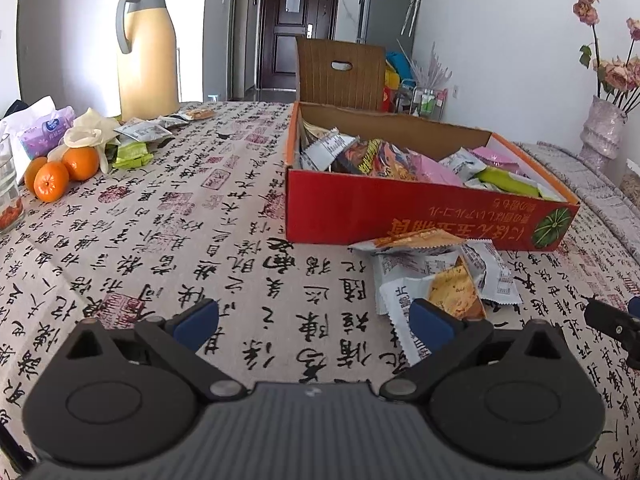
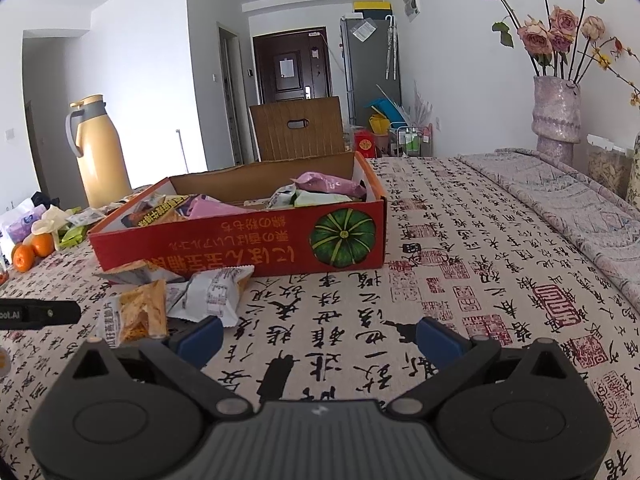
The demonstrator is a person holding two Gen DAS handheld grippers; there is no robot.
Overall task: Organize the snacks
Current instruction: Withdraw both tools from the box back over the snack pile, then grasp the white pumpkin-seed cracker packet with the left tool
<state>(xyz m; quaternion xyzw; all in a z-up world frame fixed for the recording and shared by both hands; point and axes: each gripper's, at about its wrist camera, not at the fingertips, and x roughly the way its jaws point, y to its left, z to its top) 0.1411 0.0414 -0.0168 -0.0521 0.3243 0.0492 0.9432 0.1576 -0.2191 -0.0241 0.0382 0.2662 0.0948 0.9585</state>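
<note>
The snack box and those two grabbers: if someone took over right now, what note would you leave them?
Left gripper: open, empty, low over the table.
Right gripper: open, empty.
Red box: already holds many snacks.
Left to do: a small pile of packets lies on the tablecloth just in front of the box; more packets sit near the oranges and the thermos.

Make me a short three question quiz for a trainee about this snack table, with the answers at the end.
1. True or false: both tongs, left tongs and right tongs, are open and empty.
2. Where do the loose snack packets lie: A inside the red box, B on the tablecloth in front of it, C beside the vase?
3. What fruit sits near the thermos?

Key: 1 true. 2 B. 3 oranges.
</note>
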